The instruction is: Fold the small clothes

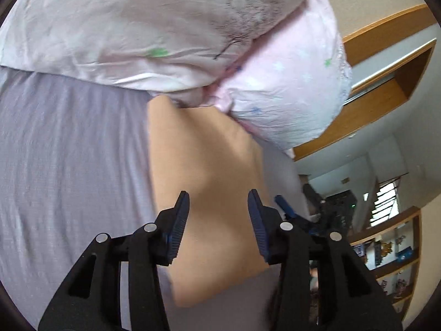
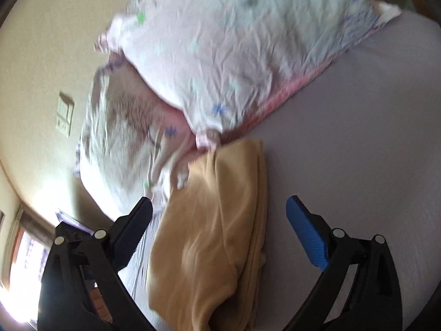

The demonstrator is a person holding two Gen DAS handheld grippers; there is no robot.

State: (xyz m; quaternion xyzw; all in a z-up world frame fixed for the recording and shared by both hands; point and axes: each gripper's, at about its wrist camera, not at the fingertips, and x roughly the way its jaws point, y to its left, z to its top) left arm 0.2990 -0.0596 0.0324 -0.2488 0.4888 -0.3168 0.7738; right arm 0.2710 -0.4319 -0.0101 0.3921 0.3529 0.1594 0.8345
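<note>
Fingers: our left gripper [image 1: 219, 220] and right gripper [image 2: 219, 227] both spread wide, holding nothing | garment: tan cloth [image 2: 212, 237] lies folded on the bed [image 2: 358, 138], touching the pillows [image 2: 234, 55] | judgement: released so the fold rests undisturbed.

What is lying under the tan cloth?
The tan cloth lies on the lilac sheet. Its far end touches the pillows. Anything between its folded layers is hidden.
</note>
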